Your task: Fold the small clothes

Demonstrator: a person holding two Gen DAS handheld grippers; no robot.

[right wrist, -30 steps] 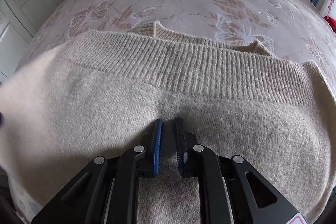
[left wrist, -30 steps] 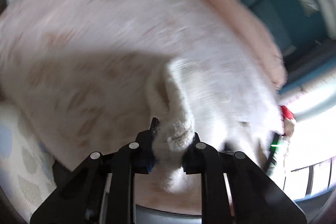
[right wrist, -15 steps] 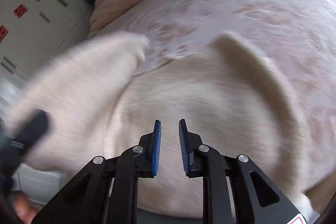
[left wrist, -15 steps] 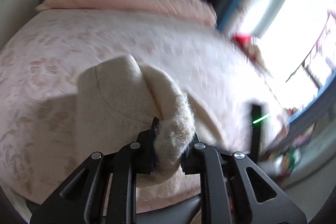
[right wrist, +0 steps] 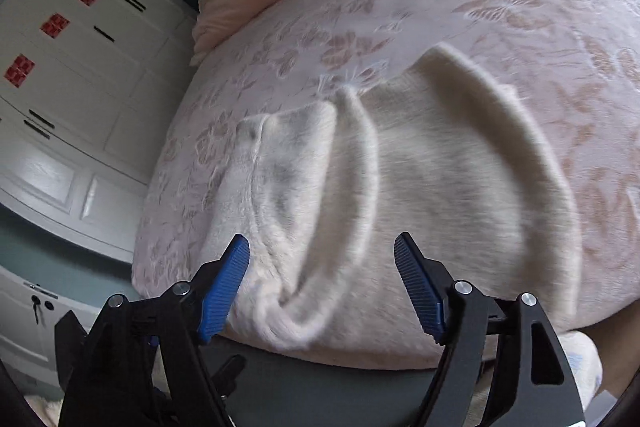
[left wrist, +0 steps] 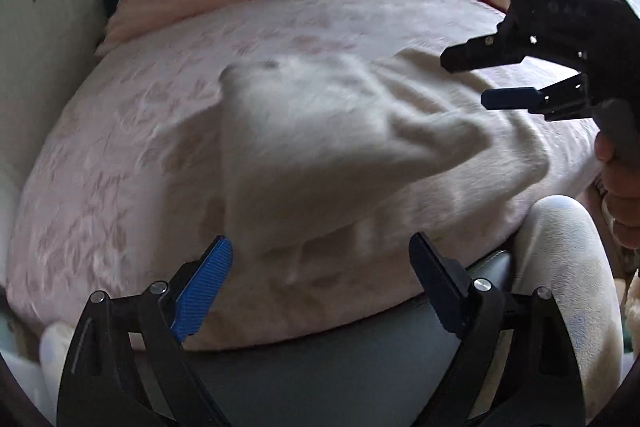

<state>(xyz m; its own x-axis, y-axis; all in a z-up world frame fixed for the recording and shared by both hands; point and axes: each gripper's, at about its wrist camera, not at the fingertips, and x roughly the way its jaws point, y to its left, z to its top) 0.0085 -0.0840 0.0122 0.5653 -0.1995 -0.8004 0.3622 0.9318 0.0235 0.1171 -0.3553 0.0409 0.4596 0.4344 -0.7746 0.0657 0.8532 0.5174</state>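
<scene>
Through my left wrist camera, my left tongs [left wrist: 320,279] stand wide apart with nothing between them. The cream sweater [left wrist: 320,147] lies ahead on the bed [left wrist: 120,155], near its front edge, with one flap folded over the middle; the picture is blurred, so I cannot read the fold lines exactly. My right tongs [left wrist: 472,79] show at the upper right, parted and empty above the sweater's far side.

Through my right wrist camera, my right tongs [right wrist: 320,279] gape over the sweater [right wrist: 440,187], holding nothing. A side panel lies folded inward with rumpled ridges beside it. I judge the first fold laid down; smoothing and the remaining folds are left.
</scene>
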